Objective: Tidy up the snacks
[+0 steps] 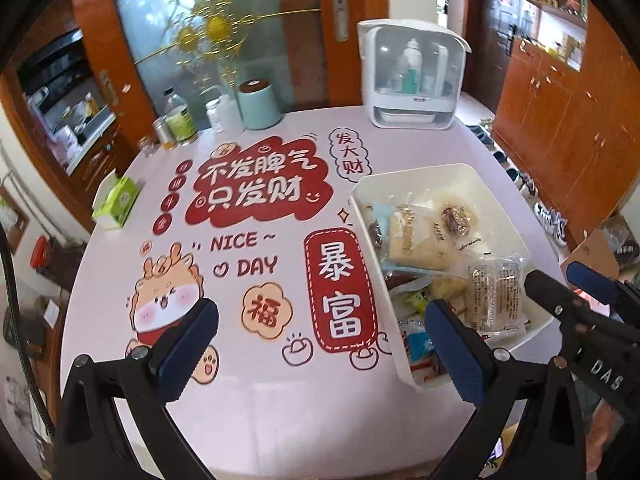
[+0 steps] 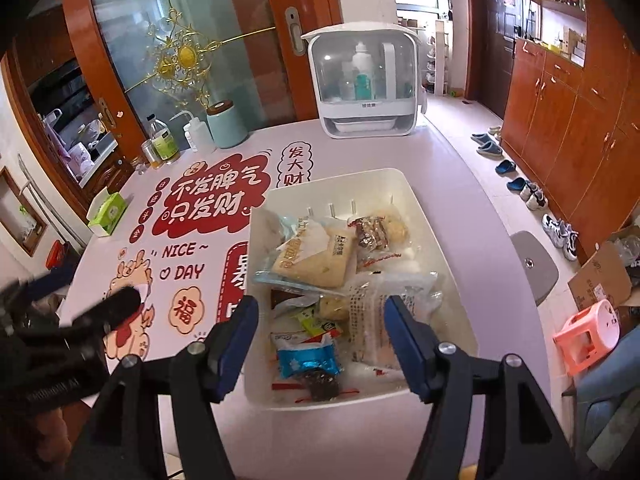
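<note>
A white plastic bin (image 2: 360,184) stands on the table and holds several wrapped snacks: a yellow cake pack (image 2: 316,258), a clear cracker pack (image 2: 384,312), a blue-wrapped snack (image 2: 306,360). The bin also shows at the right of the left wrist view (image 1: 420,174). My right gripper (image 2: 322,344) is open and empty, just above the bin's near end. My left gripper (image 1: 320,344) is open and empty over the printed tablecloth, left of the bin. The right gripper's tip shows in the left wrist view (image 1: 560,292).
At the table's back stand a white sterilizer cabinet (image 2: 362,88), a mint canister (image 2: 226,126), bottles (image 2: 162,140) and a green tissue box (image 2: 108,210). Wooden cabinets, shoes, a grey chair (image 2: 534,266) and a pink stool (image 2: 590,332) are to the right.
</note>
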Available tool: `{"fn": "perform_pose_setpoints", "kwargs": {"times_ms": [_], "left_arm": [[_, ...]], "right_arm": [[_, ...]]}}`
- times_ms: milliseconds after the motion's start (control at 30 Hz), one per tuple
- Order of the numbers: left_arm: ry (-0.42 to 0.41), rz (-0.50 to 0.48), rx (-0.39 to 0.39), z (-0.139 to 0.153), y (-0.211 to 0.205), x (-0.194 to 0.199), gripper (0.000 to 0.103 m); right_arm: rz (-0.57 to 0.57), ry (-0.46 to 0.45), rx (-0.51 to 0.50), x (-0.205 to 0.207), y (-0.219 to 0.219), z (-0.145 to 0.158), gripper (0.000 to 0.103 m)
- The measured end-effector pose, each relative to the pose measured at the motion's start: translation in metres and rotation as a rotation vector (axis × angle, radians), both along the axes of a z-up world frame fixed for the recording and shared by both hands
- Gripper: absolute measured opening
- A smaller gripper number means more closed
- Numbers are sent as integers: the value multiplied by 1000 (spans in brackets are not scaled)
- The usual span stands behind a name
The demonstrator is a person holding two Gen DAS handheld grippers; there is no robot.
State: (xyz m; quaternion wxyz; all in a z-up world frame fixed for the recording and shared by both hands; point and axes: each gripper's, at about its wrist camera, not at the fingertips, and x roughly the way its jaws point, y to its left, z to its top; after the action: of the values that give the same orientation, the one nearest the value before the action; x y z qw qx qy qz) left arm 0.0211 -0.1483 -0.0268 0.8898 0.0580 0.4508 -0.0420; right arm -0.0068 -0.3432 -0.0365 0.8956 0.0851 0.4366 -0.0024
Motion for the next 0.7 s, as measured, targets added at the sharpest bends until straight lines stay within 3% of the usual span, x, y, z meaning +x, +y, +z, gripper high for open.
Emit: {"fn": "perform_pose_setpoints", "kwargs": {"times_ms": [300, 700], "left_arm": [[-5, 70, -32, 6, 30, -18, 102], [6, 89, -45, 5, 48, -25, 102]], "right_arm": [[9, -24, -55, -12, 26, 23, 66], [11, 9, -67, -15, 46, 24, 66]]}}
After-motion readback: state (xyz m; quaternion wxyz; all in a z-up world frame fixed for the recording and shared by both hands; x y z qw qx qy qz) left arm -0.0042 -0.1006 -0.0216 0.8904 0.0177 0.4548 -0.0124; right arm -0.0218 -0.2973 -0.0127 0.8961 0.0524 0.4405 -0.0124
